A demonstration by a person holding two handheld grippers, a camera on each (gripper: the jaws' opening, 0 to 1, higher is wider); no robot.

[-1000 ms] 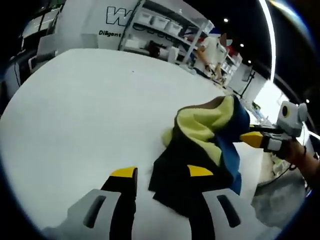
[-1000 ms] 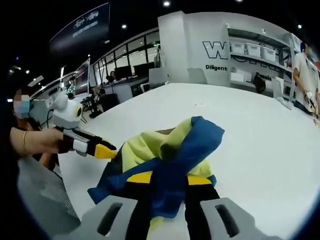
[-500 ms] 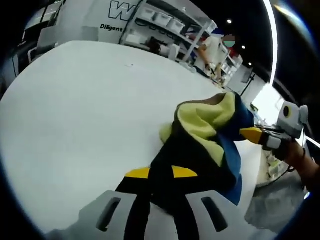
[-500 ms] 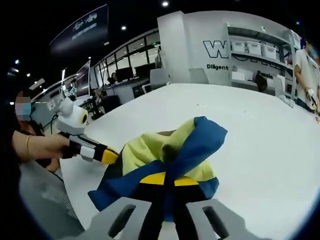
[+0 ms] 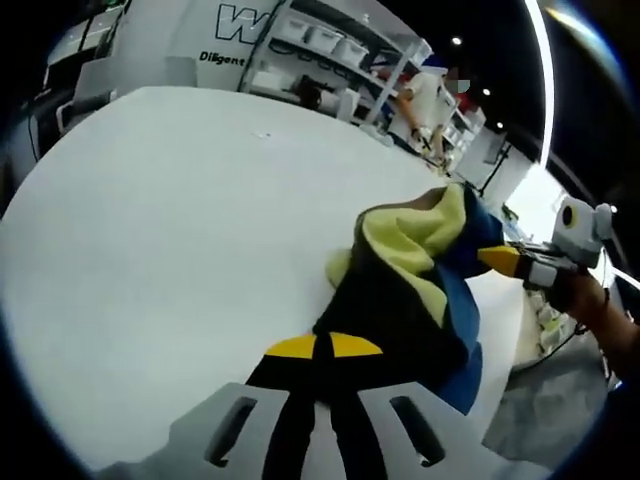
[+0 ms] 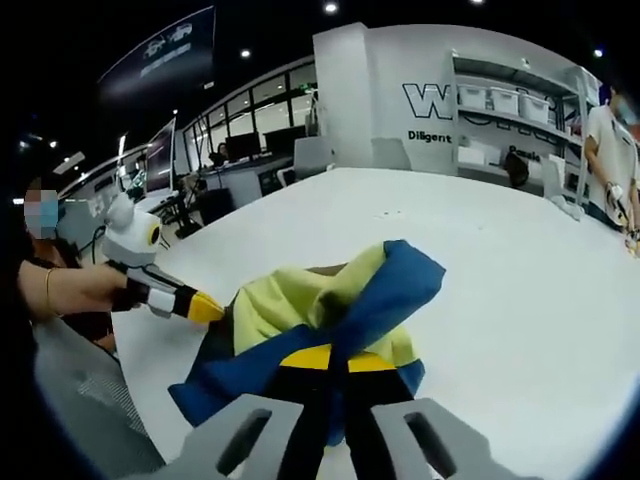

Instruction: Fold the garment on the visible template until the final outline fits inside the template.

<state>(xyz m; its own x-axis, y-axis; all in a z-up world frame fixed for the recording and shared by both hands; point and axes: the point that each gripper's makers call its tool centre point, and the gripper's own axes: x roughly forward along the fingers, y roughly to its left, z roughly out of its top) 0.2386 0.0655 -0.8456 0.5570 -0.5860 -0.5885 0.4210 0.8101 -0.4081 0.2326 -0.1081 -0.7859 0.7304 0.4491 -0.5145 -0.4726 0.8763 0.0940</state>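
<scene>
A bunched garment (image 5: pixel 415 290) in black, yellow and blue lies on the white table (image 5: pixel 170 220), near its edge. My left gripper (image 5: pixel 323 347) is shut on the garment's black near hem. In the right gripper view the same garment (image 6: pixel 330 310) shows its blue and yellow side, and my right gripper (image 6: pixel 330 358) is shut on a blue fold. The right gripper (image 5: pixel 505 262) enters the left gripper view from the right, its yellow tip at the blue cloth. The left gripper (image 6: pixel 195 306) reaches in from the left of the right gripper view. No template outline is visible on the table.
The table's edge (image 5: pixel 510 340) runs close behind the garment, with grey floor below. Shelving with bins (image 6: pixel 510 110) and a standing person (image 6: pixel 612 140) are beyond the far side. A person's hand (image 6: pixel 70 285) holds the left gripper.
My left gripper went from open beside the garment to shut on its black hem. My right gripper's jaws drew tighter on the blue fold. The garment stayed bunched in place.
</scene>
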